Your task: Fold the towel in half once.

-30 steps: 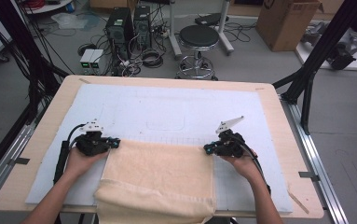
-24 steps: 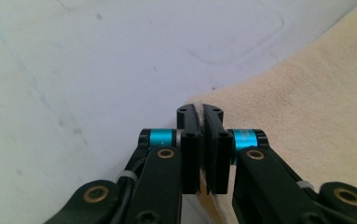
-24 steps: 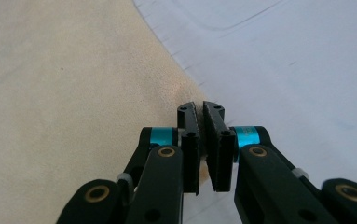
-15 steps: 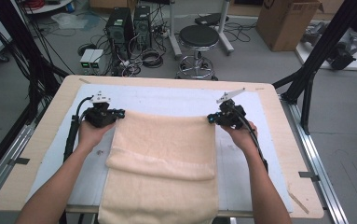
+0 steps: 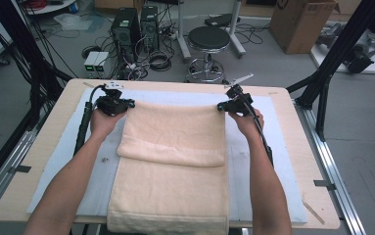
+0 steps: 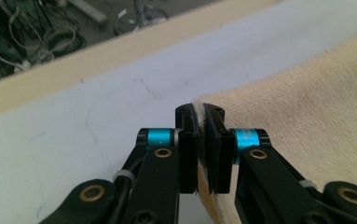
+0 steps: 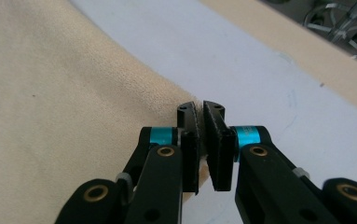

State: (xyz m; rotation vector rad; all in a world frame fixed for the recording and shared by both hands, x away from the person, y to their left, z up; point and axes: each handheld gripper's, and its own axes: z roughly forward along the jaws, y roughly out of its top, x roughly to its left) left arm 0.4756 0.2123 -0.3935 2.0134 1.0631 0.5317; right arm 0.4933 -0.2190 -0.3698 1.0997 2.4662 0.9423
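Lab: computer towers (image 5: pixel 135 29), tangled cables (image 5: pixel 151 61), black rig frame (image 5: pixel 341 54).

Both forearms stretched forward side by side, left gripper (image 5: pixel 126 104) with jaws just easing apart, right gripper (image 5: pixel 221 106) pinched nearly closed.

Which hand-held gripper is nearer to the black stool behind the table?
Right. The right hand-held gripper holds the towel corner almost directly below the stool; the left hand-held gripper holds the other corner, farther to the side.

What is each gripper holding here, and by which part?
The left gripper and the right gripper each pinch a far corner of the cream towel.
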